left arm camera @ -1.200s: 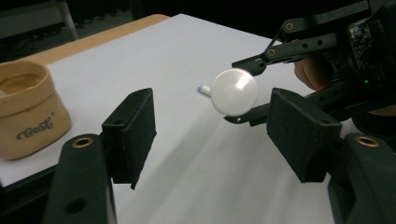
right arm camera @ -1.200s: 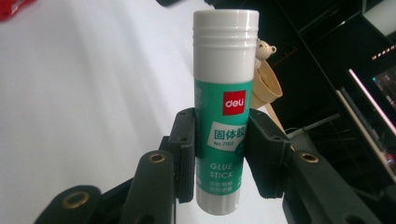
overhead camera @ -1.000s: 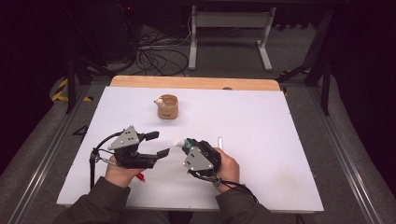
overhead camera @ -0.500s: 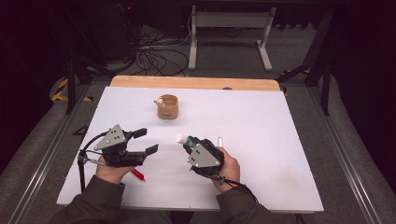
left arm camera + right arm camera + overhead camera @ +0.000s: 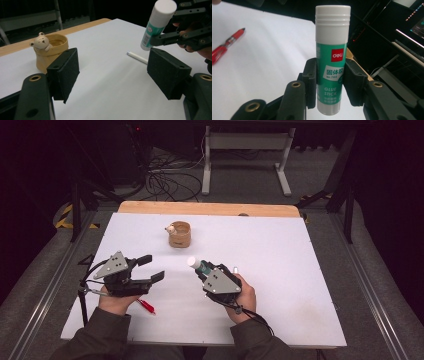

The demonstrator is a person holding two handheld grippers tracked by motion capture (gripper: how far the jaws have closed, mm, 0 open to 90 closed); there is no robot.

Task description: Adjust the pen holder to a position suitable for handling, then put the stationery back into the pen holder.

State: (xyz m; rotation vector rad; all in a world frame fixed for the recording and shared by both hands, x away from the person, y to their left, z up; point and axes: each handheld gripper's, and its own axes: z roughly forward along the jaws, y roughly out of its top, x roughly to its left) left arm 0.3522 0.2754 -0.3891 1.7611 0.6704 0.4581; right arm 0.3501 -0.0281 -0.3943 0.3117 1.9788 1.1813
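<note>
Right gripper [image 5: 329,82] clamps the green-labelled white plastic glue stick [image 5: 332,57] mid-barrel, cap free. Left gripper [image 5: 112,72] empty, jaws apart. Judged light, rigid, smooth; best gripped on the label.

A small tan ceramic pot with a bear figure on its rim [image 5: 179,234] stands on the white rectangular table [image 5: 300,270], toward its far edge. Nearer the person, the left gripper [image 5: 150,270] sits left of the right gripper [image 5: 204,268], which holds a green-and-white glue stick [image 5: 332,60]. A red plastic pen [image 5: 146,306] lies just beside the left hand, and a thin white stick [image 5: 137,57] lies beyond the right gripper.
</note>
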